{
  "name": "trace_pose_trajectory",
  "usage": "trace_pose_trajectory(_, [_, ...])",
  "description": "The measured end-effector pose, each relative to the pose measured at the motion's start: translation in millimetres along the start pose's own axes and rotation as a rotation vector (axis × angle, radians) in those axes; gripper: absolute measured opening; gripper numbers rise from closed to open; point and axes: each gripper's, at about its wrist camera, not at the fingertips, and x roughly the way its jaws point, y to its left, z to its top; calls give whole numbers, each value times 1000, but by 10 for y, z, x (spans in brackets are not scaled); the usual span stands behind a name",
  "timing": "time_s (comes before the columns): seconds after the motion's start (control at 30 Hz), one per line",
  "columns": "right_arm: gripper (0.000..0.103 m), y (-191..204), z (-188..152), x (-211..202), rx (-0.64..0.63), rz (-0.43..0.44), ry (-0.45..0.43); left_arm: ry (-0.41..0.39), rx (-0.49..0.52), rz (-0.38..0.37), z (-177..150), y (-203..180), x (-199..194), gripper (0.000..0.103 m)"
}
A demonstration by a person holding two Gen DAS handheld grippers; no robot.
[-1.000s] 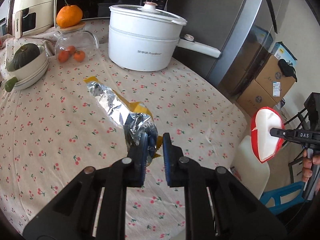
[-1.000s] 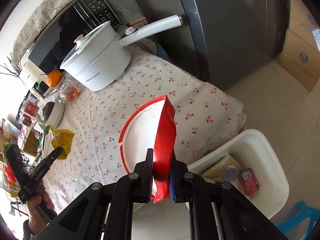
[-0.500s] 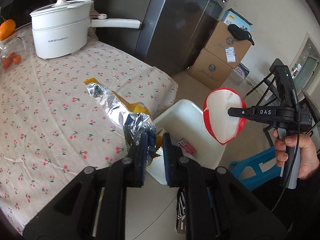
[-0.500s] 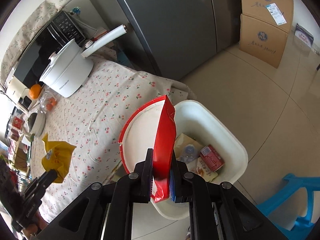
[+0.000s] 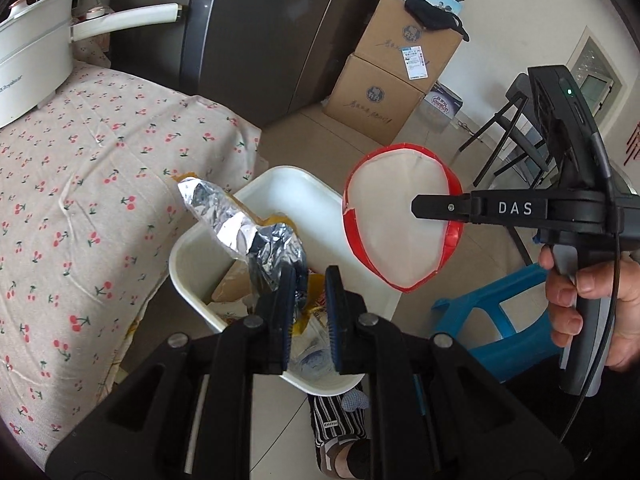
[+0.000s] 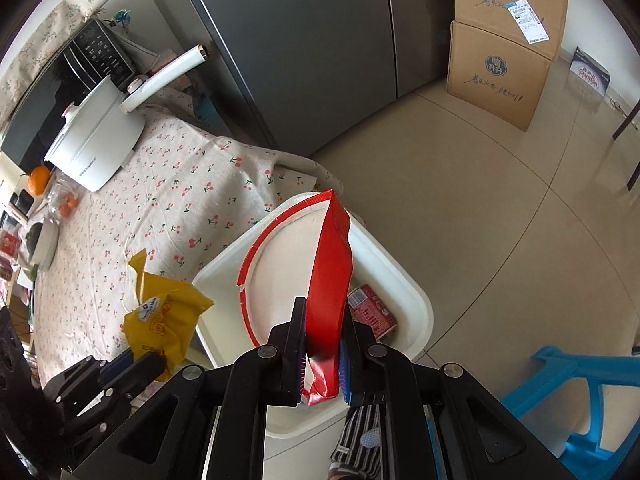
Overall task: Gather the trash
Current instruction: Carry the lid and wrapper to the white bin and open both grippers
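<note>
The left claw (image 5: 307,280) stands with its jaws slightly parted, the crumpled foil end of a yellow snack bag (image 5: 244,232) caught against its left finger; whether both pads press the bag cannot be told from the left wrist view, though the right wrist view shows the bag (image 6: 164,316) hanging from that claw (image 6: 136,364). Directly beneath and ahead of the left claw sits the white bin (image 5: 288,188) on the floor, with wrappers and a red can (image 6: 372,312) inside; the bag hangs over the bin's near-left rim, beside the edge of the tabletop (image 5: 80,184) with its cherry-print cloth. The right claw (image 6: 323,344) is closed tight on the folded rim of a red paper plate (image 6: 280,268); the plate (image 5: 400,224) hangs above the bin's far side; a white pot (image 6: 96,148) stands well back on the tabletop.
</note>
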Motion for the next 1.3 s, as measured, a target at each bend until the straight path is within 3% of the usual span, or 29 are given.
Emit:
trace_pose_trajectory(0.3, [14,-141,11,66,43,-11,33,41,-5,17,34,-56,350,23])
trace_pose_trajectory(0.47, [14,-161,22,92,57,-14,41,31,-9,33,-24,6,244,58])
trace_pose_trajectory(0.6, [14,-131,33,98,52,-16,39,38,18,63,-61,53,102,63])
trace_pose_trajectory(0.73, [14,-83,34,103,46,-22,38,14,44,128,-113,120,-97,75])
trace_pose_trajectory(0.9, [15,0,49,107,35,-28,31,-11,17,199,-168,242,-370,84])
trace_pose_trajectory(0.93, [20,21,56,107,32,-32,30,-8,5,226,-176,267,-409,85])
trace_pose_trajectory(1.0, [45,66,70,101,22,-36,24,-1,-20,259,-193,316,-478,87])
trace_pose_trajectory(1.03, [69,77,73,95,23,-34,19,-1,-33,276,-204,342,-512,90])
trace_pose_trajectory(1.07, [77,91,71,79,30,-29,11,-2,-45,299,-224,360,-552,95])
trace_pose_trajectory(1.3, [89,289,34,-20,-4,-4,-12,6,-160,387,-403,593,-833,102])
